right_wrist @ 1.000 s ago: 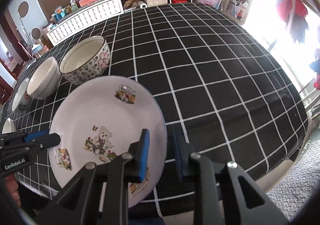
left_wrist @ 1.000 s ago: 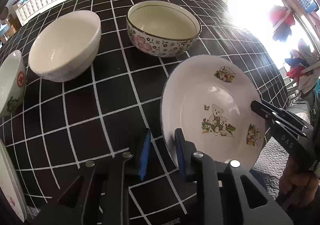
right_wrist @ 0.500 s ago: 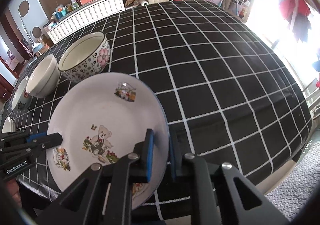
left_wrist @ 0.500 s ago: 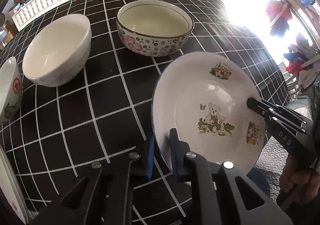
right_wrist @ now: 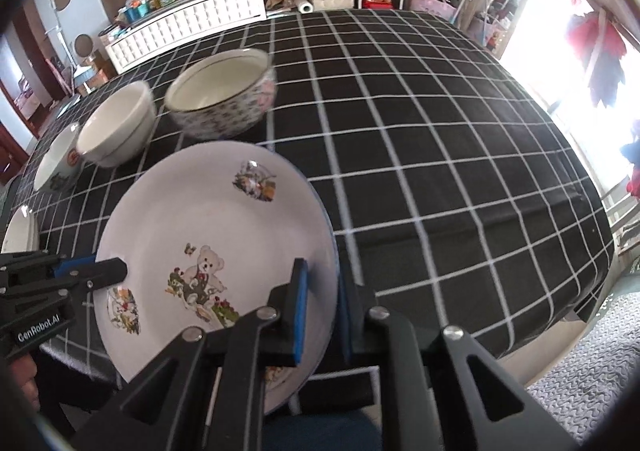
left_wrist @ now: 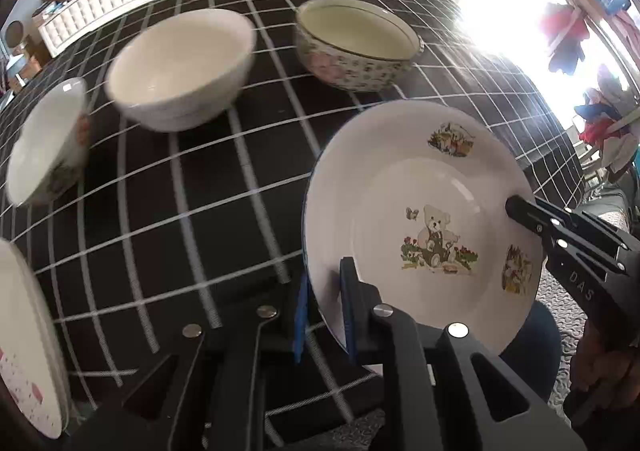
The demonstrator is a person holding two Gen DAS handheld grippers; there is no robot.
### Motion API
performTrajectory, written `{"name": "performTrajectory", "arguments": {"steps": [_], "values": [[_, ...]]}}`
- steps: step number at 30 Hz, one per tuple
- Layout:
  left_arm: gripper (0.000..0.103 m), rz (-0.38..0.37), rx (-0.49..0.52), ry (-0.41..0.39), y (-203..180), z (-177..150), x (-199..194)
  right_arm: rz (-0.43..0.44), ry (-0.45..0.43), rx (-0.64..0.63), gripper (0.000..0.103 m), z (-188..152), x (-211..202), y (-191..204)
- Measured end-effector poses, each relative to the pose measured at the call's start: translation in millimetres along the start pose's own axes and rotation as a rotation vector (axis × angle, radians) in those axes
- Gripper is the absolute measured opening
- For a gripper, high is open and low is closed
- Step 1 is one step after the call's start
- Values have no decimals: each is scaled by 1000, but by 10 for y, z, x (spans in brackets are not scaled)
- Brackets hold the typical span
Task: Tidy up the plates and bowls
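Both claws grip the plate [left_wrist: 420, 211] by opposite rims: left gripper [left_wrist: 324, 315] and right gripper [right_wrist: 320, 311] clamped narrow, holding it over the table's [right_wrist: 420, 155] near edge. Glazed, stiff, breakable; rim holds look slippery.

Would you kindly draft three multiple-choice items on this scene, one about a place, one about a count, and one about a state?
1. Where does the floral bowl stand?
A. beyond the bear plate
B. on the plate
C. on the floor

2. How many bowls stand on the checked tablecloth?
A. one
B. three
C. five

3. How is the plate held?
A. by no gripper
B. by the left gripper alone
C. by both, the right gripper too

Answers: 1 A, it sits farther up the table; 2 B, floral, plain white bowl and small bowl; 3 C, each clamps opposite rims.
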State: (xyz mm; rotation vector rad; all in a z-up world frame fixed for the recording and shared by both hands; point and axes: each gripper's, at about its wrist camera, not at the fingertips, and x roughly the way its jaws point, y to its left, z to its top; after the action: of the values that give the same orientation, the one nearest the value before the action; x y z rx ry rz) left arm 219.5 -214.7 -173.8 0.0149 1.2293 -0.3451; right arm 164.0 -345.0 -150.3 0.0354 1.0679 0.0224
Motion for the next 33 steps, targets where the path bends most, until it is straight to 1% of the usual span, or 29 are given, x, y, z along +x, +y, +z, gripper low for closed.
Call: {"name": "performTrajectory", "arguments": {"steps": [5, 7, 15, 18, 21, 23, 24, 33], "values": [[13, 11, -29, -28, 221, -158, -228, 19, 0, -26, 18, 7, -91, 216], [13, 14, -45, -29, 330, -220, -321, 26, -5, -43, 18, 1, -155, 349], [13, 25, -89, -80, 791, -493, -752, 64, -27, -83, 18, 4, -334, 815], [13, 37, -117, -93, 992, -593, -909, 81, -42, -107, 18, 15, -403, 1051], [13, 41, -163, -83, 1248, -700, -1039, 107, -45, -128, 18, -3, -449, 1319], [13, 57, -180, -101, 1436, -796, -1151, 123, -44, -149, 18, -38, -472, 1499], [13, 61, -187, -104, 1471, -826, -1184, 134, -44, -162, 18, -52, -474, 1606], [13, 108, -268, -139, 2184, -1269, -1563, 180, -10, -222, 18, -175, -413, 2338]]}}
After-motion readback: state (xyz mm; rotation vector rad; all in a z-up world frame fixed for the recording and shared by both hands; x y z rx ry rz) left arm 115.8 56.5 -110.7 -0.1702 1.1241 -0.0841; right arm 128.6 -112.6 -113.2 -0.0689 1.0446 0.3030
